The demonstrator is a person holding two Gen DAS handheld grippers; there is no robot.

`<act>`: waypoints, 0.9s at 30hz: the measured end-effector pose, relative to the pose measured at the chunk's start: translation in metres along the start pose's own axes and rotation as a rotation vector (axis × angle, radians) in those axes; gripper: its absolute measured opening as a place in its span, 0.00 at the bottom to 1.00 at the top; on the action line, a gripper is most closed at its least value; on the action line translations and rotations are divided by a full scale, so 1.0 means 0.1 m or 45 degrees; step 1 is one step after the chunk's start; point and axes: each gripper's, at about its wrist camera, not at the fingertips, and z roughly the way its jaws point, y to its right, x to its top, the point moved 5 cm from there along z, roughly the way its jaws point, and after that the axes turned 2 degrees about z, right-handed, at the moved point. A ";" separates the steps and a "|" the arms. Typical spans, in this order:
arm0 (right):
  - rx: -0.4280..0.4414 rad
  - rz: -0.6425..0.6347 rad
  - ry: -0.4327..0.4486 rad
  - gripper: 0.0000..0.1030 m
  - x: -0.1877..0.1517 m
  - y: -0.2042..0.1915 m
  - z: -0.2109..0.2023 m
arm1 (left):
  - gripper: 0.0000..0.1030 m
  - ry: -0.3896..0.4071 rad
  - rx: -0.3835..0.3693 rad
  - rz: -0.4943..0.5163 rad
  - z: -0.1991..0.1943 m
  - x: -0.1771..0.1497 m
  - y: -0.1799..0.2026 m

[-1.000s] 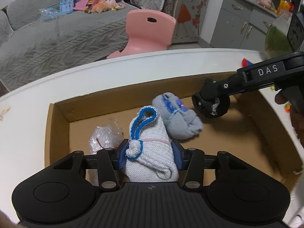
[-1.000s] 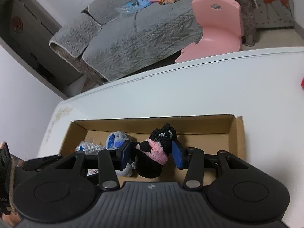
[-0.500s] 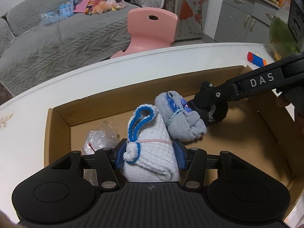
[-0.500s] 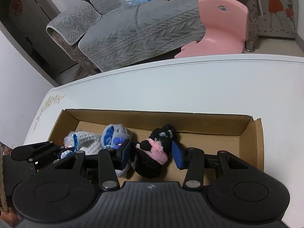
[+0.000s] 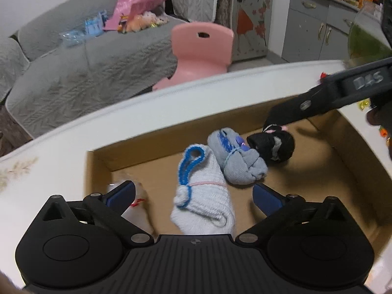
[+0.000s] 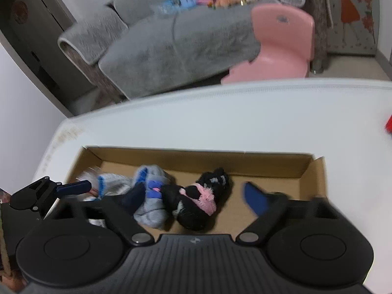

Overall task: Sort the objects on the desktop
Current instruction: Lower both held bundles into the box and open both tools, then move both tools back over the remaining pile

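1. The white worktop [image 5: 61, 161] fills the middle band of both views, with a grey sofa [image 5: 80, 58] and a pink chair [image 5: 201, 46] behind it in the upper half
2. A shallow cardboard box [image 5: 98, 169] lies on the worktop, filling the centre and right of the left wrist view and the lower centre of the right wrist view [image 6: 313, 171]
3. The left claw [image 5: 193, 196] sits at the bottom of its own view; its jaws have just been opening and stand wide apart, the blue pads clear of the white sock bundle [image 5: 203, 196] that lies between them on the box floor
4. The right claw [image 6: 196, 196] sits at the bottom of its own view; its jaws have just been opening too and stand apart, with the black sock bundle [image 6: 196, 203] resting between them in the box, untouched by the pads
5. The grey sock bundle [image 5: 235, 159] lies between the white and black ones, touching both, just above centre in the left wrist view
6. A small clear plastic bag [image 5: 137, 208] lies in the box at lower left, partly hidden behind the left claw's pad
7. The black bundle has a pink band across it
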 end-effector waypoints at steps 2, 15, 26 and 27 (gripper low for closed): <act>0.027 0.014 0.040 0.87 0.01 0.00 -0.22 | 0.99 0.031 -0.015 -0.018 -0.19 -0.01 -0.04; 0.243 -0.243 0.099 0.86 -0.96 -0.07 -1.56 | 1.00 0.128 -0.160 -0.003 -1.57 -1.08 -0.05; 0.282 -0.351 -0.027 0.85 -2.03 0.25 -1.65 | 0.99 0.051 -0.266 -0.145 -1.83 -2.14 -0.05; 0.274 -0.379 -0.019 0.85 -2.07 0.25 -1.63 | 0.99 0.045 -0.274 -0.172 -1.82 -2.19 -0.03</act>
